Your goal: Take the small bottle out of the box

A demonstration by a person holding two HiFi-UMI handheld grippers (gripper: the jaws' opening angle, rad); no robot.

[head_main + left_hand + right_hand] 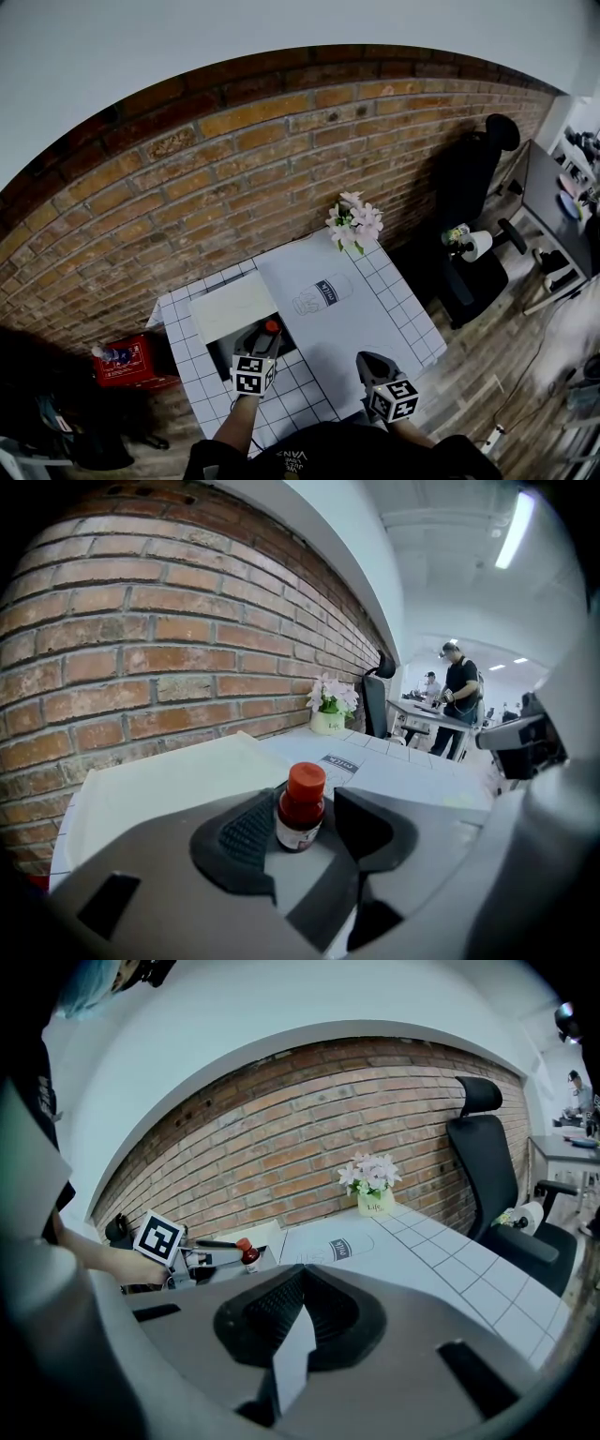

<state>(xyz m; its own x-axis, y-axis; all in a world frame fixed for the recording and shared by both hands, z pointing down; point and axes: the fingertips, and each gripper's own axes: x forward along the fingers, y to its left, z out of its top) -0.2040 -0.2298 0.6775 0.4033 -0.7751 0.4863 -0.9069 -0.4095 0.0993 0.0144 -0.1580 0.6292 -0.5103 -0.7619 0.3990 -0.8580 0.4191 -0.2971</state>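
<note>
One small bottle [301, 808] inside left gripper [308, 825]

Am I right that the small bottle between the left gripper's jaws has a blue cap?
Not quite: the small bottle between the jaws of the left gripper has a red cap, not blue, as the left gripper view shows.

Evenly lit, soft shadows; strong fisheye bending at edges; dark vignetted corners.

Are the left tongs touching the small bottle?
Cannot tell. Left gripper view: small bottle between left tongs, gap at one pad, none visible at the other.
</note>
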